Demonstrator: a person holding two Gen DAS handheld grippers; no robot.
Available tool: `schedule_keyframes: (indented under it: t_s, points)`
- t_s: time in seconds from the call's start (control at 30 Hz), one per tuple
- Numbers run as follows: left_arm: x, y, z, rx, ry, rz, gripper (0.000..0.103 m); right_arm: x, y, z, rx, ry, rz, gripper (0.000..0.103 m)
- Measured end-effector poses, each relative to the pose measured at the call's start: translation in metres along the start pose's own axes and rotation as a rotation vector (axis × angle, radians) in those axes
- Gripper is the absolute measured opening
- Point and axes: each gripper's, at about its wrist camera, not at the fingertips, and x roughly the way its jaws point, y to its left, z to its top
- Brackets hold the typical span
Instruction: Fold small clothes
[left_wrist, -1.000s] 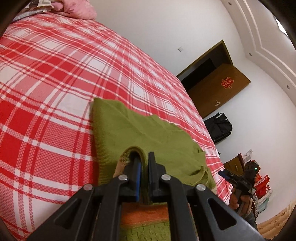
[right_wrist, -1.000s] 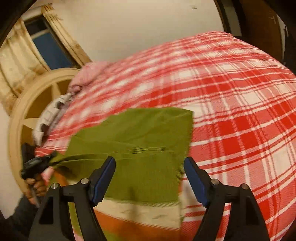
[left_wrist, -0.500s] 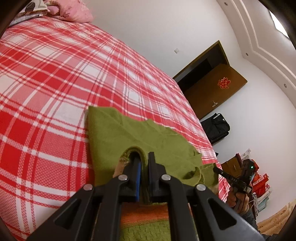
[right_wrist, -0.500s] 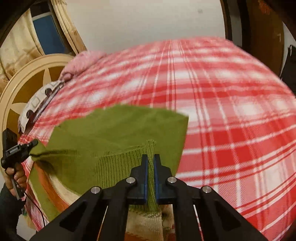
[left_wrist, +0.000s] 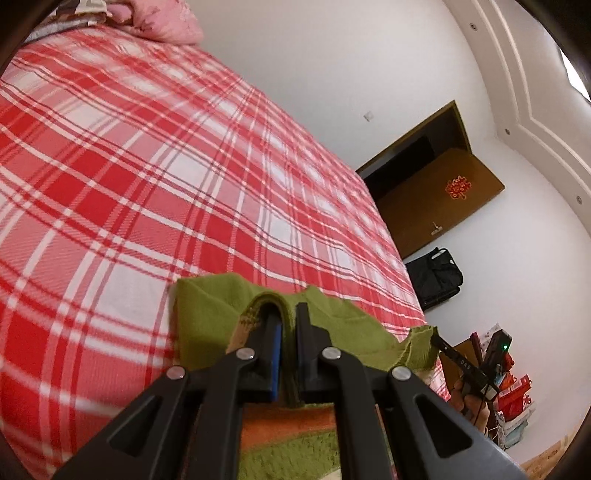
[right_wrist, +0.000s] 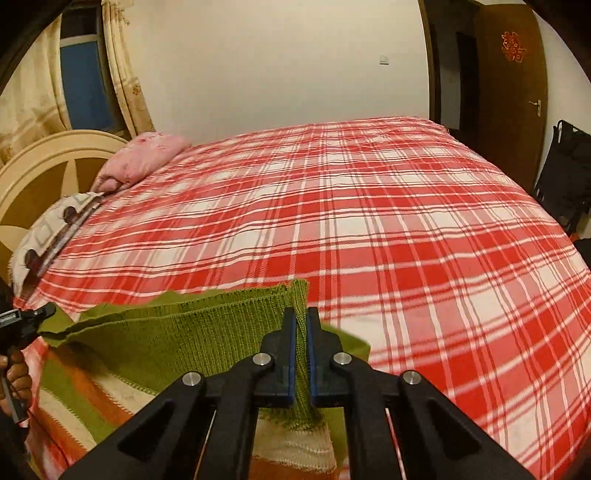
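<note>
Jaws of left gripper clamped on green sweater – right gripper too, just closed

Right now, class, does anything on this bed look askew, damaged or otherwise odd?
Nothing stands out. Both claws, left and right, are shut on the green knit garment, lifting its edge off the red plaid bedspread. The pink pillow sits by the headboard.

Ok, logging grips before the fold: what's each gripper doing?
Left gripper: shut on the green sweater.
Right gripper: shut on the green sweater's ribbed edge.
</note>
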Motion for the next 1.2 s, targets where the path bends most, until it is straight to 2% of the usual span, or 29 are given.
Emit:
schedule_keyframes:
  t_s: [0.07,0.13,0.2,0.23,0.27,0.3,0.33,0.37,0.4,0.53,0.63,0.7,0.8,0.87,1.0,1.07,1.1,1.13,1.17,1.2]
  points:
    - [0.011,0.004,0.002,-0.002,0.004,0.016,0.008,0.017,-0.006,0.001,0.021,0.014,-0.015,0.004]
    - [0.019,0.007,0.002,-0.011,0.013,0.031,0.011,0.041,-0.010,-0.001,0.010,0.081,-0.021,0.004]
    - [0.022,0.010,0.000,-0.028,0.020,0.040,0.026,0.057,-0.014,-0.007,0.006,0.094,-0.065,0.005]
    - [0.019,0.011,-0.001,-0.037,0.007,0.040,0.040,0.061,-0.017,-0.009,0.008,0.100,-0.066,0.008]
    - [0.014,0.013,-0.002,-0.043,-0.013,0.028,0.055,0.064,-0.020,-0.011,0.012,0.107,-0.074,0.018]
    - [0.008,0.014,-0.003,-0.047,-0.028,0.024,0.062,0.063,-0.025,-0.013,0.028,0.102,-0.089,0.031]
    - [0.001,0.014,-0.003,-0.052,-0.044,0.028,0.073,0.060,-0.028,-0.015,0.040,0.094,-0.087,0.059]
    - [-0.008,0.015,-0.004,-0.056,-0.060,0.029,0.078,0.055,-0.032,-0.017,0.051,0.085,-0.077,0.064]
    - [-0.014,0.015,-0.005,-0.053,-0.069,0.027,0.079,0.047,-0.036,-0.020,0.056,0.076,-0.072,0.064]
    - [-0.032,0.005,-0.022,0.001,-0.060,0.081,0.079,0.015,-0.040,-0.034,0.080,0.077,-0.019,0.064]
    - [-0.034,-0.007,-0.050,0.098,-0.010,0.156,0.079,-0.013,-0.031,-0.052,0.085,0.085,0.057,0.064]
    - [-0.035,-0.013,-0.075,0.161,0.030,0.192,0.077,-0.026,-0.022,-0.067,0.067,0.114,0.055,0.064]
    - [-0.045,-0.017,-0.101,0.191,0.045,0.178,0.066,-0.045,-0.019,-0.092,0.107,0.156,0.077,0.061]
    - [-0.054,-0.022,-0.113,0.218,0.043,0.179,0.053,-0.059,-0.016,-0.108,0.103,0.162,0.091,0.060]
    - [-0.061,-0.024,-0.122,0.238,0.052,0.126,0.050,-0.075,-0.016,-0.138,0.116,0.219,0.108,0.060]
    - [-0.054,-0.020,-0.122,0.228,0.089,0.113,0.050,-0.076,-0.015,-0.149,0.124,0.240,0.124,0.060]
    - [-0.053,-0.018,-0.122,0.209,0.097,0.116,0.050,-0.075,-0.015,-0.153,0.113,0.244,0.104,0.060]
    - [-0.051,-0.015,-0.123,0.196,0.104,0.111,0.045,-0.075,-0.015,-0.158,0.111,0.245,0.091,0.059]
    - [-0.049,-0.015,-0.126,0.205,0.110,0.112,0.026,-0.072,-0.017,-0.161,0.121,0.250,0.083,0.058]
    - [-0.050,-0.017,-0.130,0.220,0.113,0.137,0.016,-0.071,-0.020,-0.163,0.138,0.249,0.082,0.053]
